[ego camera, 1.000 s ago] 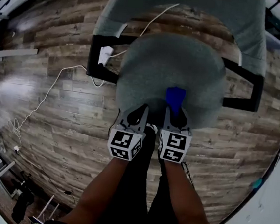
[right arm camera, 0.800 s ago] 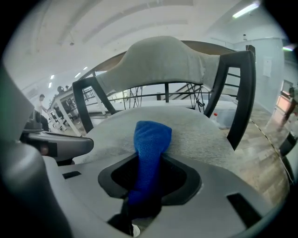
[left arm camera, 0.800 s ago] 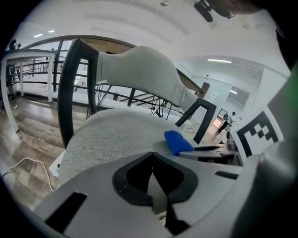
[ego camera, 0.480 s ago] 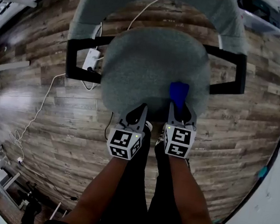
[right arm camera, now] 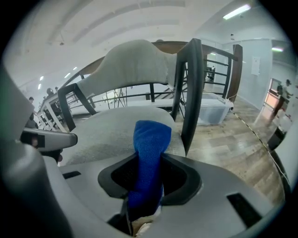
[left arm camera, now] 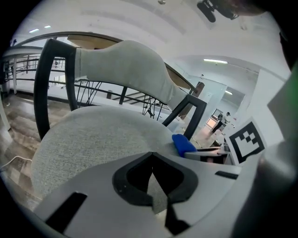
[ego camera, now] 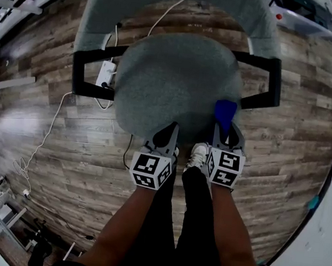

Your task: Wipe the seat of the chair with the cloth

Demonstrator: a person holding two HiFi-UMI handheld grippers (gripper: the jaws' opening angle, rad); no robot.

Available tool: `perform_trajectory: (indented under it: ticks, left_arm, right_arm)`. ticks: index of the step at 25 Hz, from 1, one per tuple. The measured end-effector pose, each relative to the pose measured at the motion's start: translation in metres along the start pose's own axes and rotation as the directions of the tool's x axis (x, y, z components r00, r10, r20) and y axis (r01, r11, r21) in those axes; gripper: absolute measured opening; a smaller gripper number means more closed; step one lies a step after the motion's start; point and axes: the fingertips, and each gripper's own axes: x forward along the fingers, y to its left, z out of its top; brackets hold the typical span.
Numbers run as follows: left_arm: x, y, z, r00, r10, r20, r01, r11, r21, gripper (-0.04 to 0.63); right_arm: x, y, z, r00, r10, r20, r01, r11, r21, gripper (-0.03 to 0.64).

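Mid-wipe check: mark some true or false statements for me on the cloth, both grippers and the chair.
1. The right gripper is shut on the blue cloth. True.
2. The left gripper holds a second cloth. False: its jaws are together with nothing between them.
3. The cloth sits near the right front edge of the seat. True.
4. The seat is red leather. False: it is grey fabric.
5. A white power strip lies on the wood floor, at the head view's left of the seat. True.
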Motion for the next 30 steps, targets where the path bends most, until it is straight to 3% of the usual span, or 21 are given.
perform_trajectory:
  ticks: [5, 9, 15, 23, 26, 30]
  left_arm:
    - [0.004, -0.013, 0.011, 1.000, -0.010, 0.003, 0.010, 1.000, 0.028, 0.002]
    - [-0.009, -0.020, 0.027, 1.000, 0.007, 0.013, -0.007, 1.000, 0.030, 0.002]
    - [-0.051, -0.023, 0.090, 0.993, 0.069, 0.093, -0.072, 0.997, 0.034, 0.002]
    - [-0.122, -0.063, 0.179, 0.971, 0.104, 0.217, -0.117, 0.992, 0.048, 0.002]
    - [-0.153, -0.074, 0.227, 0.945, 0.113, 0.307, -0.129, 0.991, 0.031, 0.002]
    - [-0.191, -0.095, 0.287, 0.910, 0.094, 0.403, -0.136, 0.988, 0.077, 0.002]
  right_arm:
    - [-0.002, -0.018, -0.003, 1.000, -0.016, -0.026, 0.016, 1.000, 0.012, 0.130]
    - [-0.025, -0.026, 0.021, 0.997, 0.061, 0.043, -0.063, 0.998, 0.029, 0.130]
    - [-0.090, -0.019, 0.083, 0.979, 0.133, 0.153, -0.134, 0.991, -0.007, 0.130]
    - [-0.183, 0.029, 0.167, 0.941, 0.201, 0.272, -0.209, 0.978, 0.003, 0.130]
    - [-0.218, 0.050, 0.218, 0.906, 0.243, 0.348, -0.254, 0.967, -0.014, 0.130]
    - [-0.270, 0.073, 0.283, 0.837, 0.283, 0.468, -0.257, 0.959, -0.121, 0.130]
